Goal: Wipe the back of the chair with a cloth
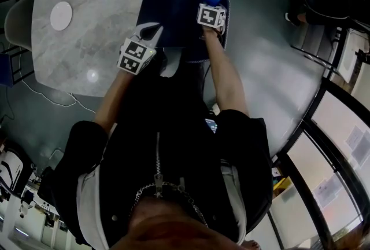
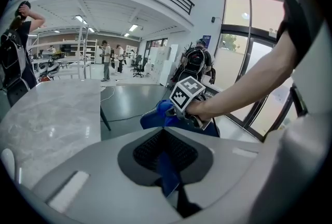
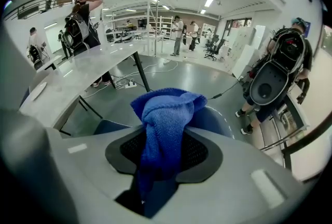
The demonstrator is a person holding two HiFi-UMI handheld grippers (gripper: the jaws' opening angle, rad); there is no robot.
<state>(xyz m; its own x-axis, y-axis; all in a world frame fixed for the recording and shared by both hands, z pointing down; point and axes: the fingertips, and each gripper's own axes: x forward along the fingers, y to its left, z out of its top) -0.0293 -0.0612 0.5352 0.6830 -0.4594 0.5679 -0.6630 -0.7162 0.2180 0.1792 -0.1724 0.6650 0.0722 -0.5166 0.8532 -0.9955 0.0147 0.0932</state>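
Dark grey floor [image 1: 272, 69] runs under everything, with a pale marble tabletop [image 1: 87, 40] on my left and people standing well off in the open hall behind.

The blue chair [image 1: 173, 17] sits tucked against the tabletop edge. My right claw [image 1: 211, 6] is clamped on the blue knitted cloth [image 3: 166, 124], up at the top of the chair back [image 3: 215, 119]. I cannot tell whether the cloth is actually pressing on the back or just sits in front of it.

My left claw [image 1: 149, 33] hangs lower, near the seat and beside the tabletop edge. It is closed on a narrow blue strip [image 2: 168, 173] with a pale stitched edge. I cannot tell whether that strip is part of the chair or a loose piece of fabric.

Several things could go wrong from here:
- **Poor contact:** the cloth is bunched into a lump, so only a small face of it would meet the back and a stroke could leave patches unwiped.
- **Losing the cloth:** if the lump drags on the upholstery, it could work out of my grip or roll under the claw, so that hard plastic rubs the chair.
- **Chair shifting:** a hard push might move the chair, since I cannot see its base.
- **Knocking the marble:** my left claw is close enough to hit it if I swing wide.

The cloth looks soft, thick and loosely knitted. It is folded over itself, with its tail hanging down through my right claw.
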